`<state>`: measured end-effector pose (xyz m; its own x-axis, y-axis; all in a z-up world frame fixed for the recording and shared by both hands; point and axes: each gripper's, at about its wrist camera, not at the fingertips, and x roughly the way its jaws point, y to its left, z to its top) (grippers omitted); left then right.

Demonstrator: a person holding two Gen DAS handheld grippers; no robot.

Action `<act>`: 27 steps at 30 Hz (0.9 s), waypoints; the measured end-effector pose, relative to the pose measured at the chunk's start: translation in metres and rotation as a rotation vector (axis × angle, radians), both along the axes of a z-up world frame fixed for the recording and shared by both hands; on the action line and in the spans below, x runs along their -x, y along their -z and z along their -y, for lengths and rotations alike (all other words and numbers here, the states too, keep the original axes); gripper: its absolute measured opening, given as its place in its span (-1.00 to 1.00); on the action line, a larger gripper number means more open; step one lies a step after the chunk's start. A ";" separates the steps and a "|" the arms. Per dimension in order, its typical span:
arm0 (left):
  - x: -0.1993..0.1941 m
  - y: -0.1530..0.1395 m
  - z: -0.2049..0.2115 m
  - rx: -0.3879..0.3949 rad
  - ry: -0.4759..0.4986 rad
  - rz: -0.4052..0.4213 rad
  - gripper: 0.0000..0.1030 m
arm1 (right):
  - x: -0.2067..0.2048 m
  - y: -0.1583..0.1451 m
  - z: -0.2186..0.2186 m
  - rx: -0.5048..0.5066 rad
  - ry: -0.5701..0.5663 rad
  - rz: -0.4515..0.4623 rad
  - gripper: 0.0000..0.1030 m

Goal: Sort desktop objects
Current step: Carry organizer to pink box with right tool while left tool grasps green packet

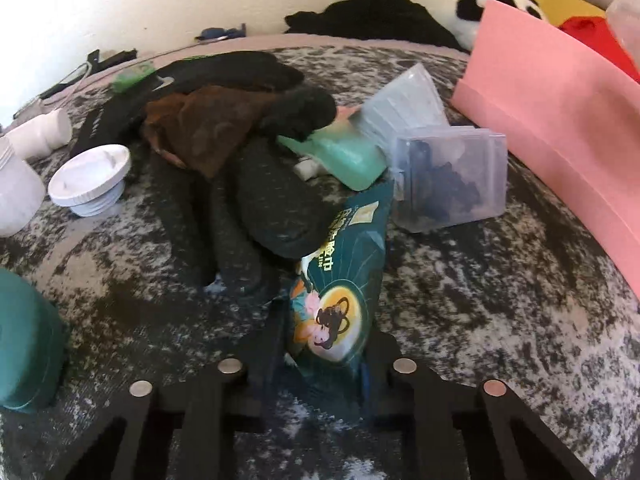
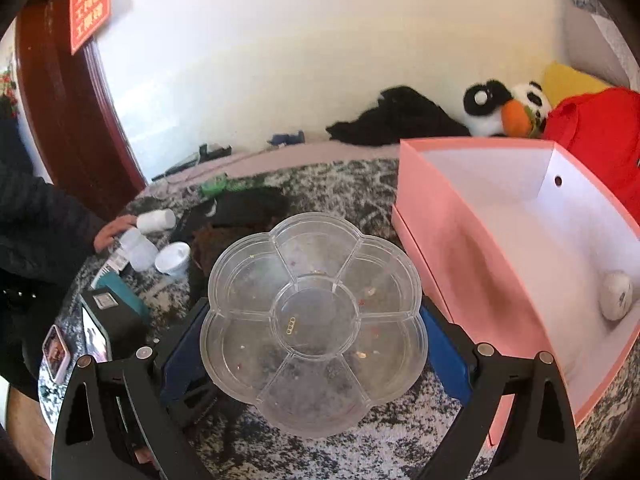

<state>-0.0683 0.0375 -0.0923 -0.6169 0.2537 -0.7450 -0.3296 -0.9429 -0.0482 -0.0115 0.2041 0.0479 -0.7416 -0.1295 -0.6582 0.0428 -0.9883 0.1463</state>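
Two grippers are busy at once over the mottled grey cloth (image 1: 500, 320). The left gripper (image 1: 326, 344) has its jaws drawn in narrow on the near end of a dark green tissue packet (image 1: 340, 300), pinching the soft wrapper where it gives; the packet's far end lies against a heap of dark socks (image 1: 256, 200) and a clear plastic box (image 1: 448, 178), so a grip at the free end seems the easy way to pull it clear. The right gripper (image 2: 314, 332) stands wide, its blue pads pressing the rim of a clear flower-shaped tray (image 2: 314, 320) held level, just left of the open pink box (image 2: 460, 264), likely its destination.
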 end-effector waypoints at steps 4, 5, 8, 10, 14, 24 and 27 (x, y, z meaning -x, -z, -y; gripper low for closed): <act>-0.010 -0.009 -0.003 -0.009 0.001 -0.036 -0.87 | -0.004 -0.005 0.001 0.000 -0.004 -0.012 0.90; -0.013 -0.011 -0.003 -0.019 0.003 -0.039 -0.87 | -0.006 -0.006 0.001 -0.003 -0.003 -0.016 0.90; -0.027 -0.024 -0.003 -0.034 0.018 -0.072 -0.87 | -0.012 -0.010 0.001 -0.017 0.001 -0.030 0.90; -0.035 -0.034 -0.002 -0.050 0.030 -0.097 -0.87 | -0.017 -0.013 0.000 -0.030 0.005 -0.038 0.90; -0.056 -0.055 -0.001 -0.085 0.063 -0.163 -0.87 | -0.028 -0.022 -0.008 -0.036 0.016 -0.066 0.91; -0.069 -0.111 -0.074 -0.056 0.239 -0.294 -0.87 | -0.049 -0.054 -0.073 -0.111 0.219 -0.160 0.91; -0.059 -0.129 -0.112 -0.067 0.286 -0.312 -0.87 | -0.049 -0.055 -0.107 -0.159 0.338 -0.150 0.91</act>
